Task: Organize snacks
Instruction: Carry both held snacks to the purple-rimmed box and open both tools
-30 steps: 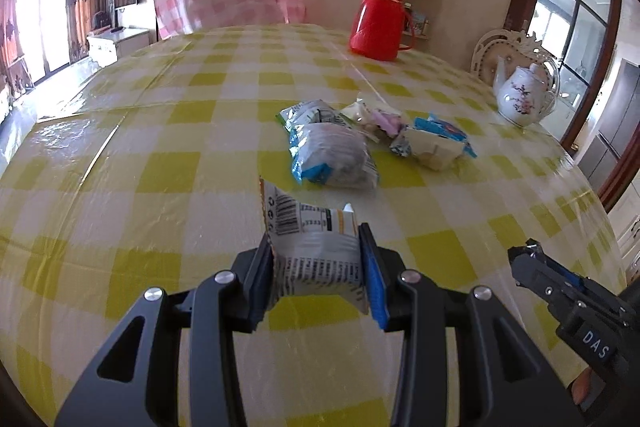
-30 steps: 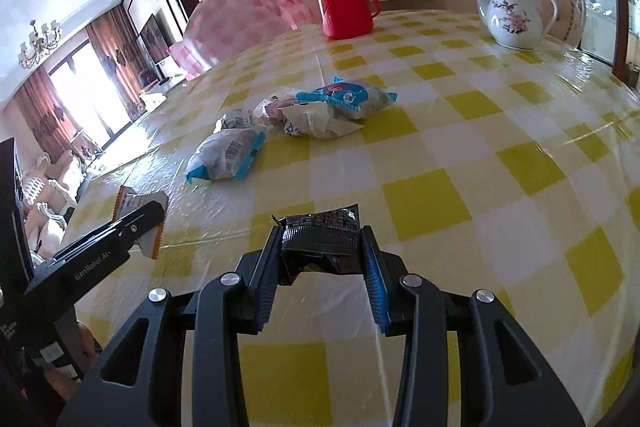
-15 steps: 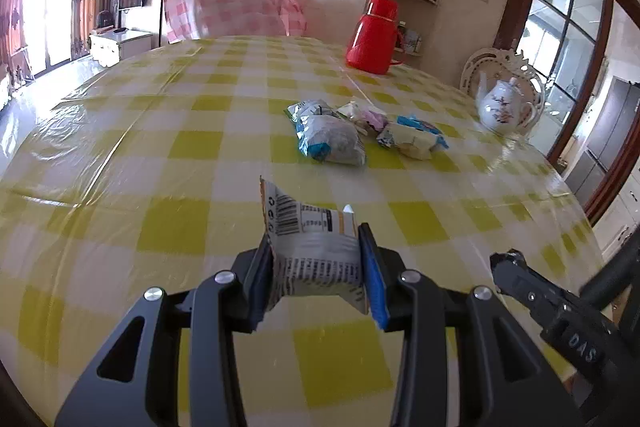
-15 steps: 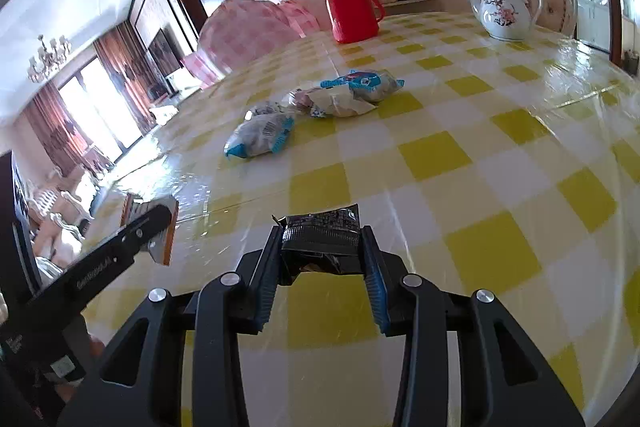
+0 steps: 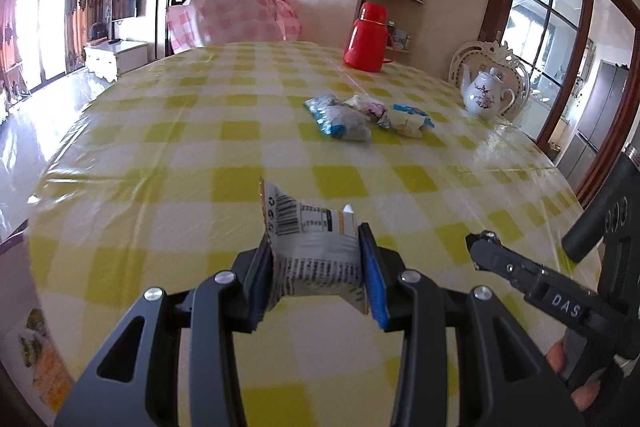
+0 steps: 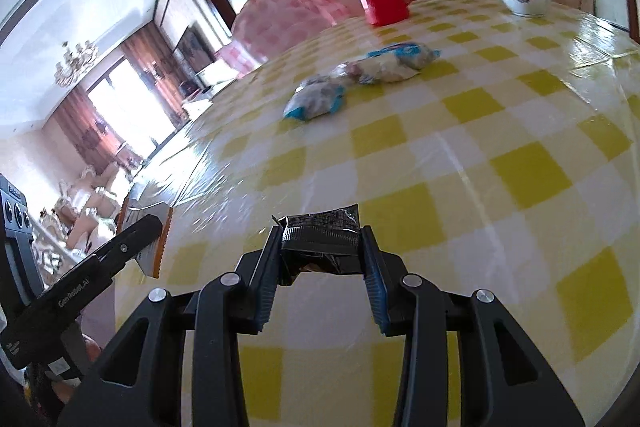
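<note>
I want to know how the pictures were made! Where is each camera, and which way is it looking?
Left wrist: sits on the left tool, looking along its fingers across the checked table; it grips a white snack packet; fingertips show.
Right wrist: sits on the right tool, facing the same table; it grips a black snack packet.
Shared: snack pile, red flask, white teapot, each other's tool.

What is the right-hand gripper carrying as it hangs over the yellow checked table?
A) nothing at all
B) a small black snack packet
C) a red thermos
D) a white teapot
B: the right gripper has its blue pads pressed on a small black snack packet above the table.
</note>
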Tool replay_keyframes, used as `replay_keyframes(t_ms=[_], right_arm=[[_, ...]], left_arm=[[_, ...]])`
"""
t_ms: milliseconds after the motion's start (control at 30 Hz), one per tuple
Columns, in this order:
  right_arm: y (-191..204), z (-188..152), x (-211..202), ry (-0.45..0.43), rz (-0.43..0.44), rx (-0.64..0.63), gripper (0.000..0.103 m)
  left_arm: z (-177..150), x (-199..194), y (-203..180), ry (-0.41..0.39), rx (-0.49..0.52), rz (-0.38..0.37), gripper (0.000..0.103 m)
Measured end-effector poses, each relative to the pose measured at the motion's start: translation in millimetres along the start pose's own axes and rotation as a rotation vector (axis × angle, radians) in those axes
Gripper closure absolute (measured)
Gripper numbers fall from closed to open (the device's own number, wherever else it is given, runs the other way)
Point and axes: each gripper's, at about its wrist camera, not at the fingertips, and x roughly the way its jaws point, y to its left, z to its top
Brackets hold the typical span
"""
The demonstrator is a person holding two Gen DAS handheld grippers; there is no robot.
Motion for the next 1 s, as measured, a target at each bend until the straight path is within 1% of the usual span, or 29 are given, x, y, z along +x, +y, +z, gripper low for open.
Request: replay_keyframes(t_ms=[167,467,600,667,767,833,900,1000], right_arm=[[40.5,-15.4,4.5,0.034,0.048,-0.090,0.065],[128.1,-51.0,21.5,0.124,0.151,-0.278,0.065],[176.6,-70.2,24.4,0.158,0.210,-0.383,0.065],[202.7,-81.8,24.6,0.175,0.247,-0.441,0.065],[233.1,-97.5,25.4,0.205,0.291,-0.508,0.065],[256.3,-108.4,31.3,0.236,0.321,-0.564,0.065],[277.4,-120.4,35.7,0.266,0.344,-0.614,0.064],[308.9,-142.1,42.6,0.312,0.380,-0.698,0.064]], left_arm=[[-13.7,-24.4,30.2,-0.002,-0.019,0.021,0.063],[-26.5,-78.3,111.5,-0.016,-0.097,0.115,0.063],[-31.3,-104.1,160.2,-0.011,-0.126,0.200,0.063],[-33.6,-114.2,183.8,-0.010,-0.148,0.231,0.063],[-36.1,-129.1,221.7,0.004,-0.176,0.300,0.063],[-37.9,-136.7,238.5,0.011,-0.177,0.345,0.063],[-41.5,-142.9,257.0,0.036,-0.163,0.400,0.063],[-49.7,-145.8,278.0,0.104,-0.129,0.475,0.063]])
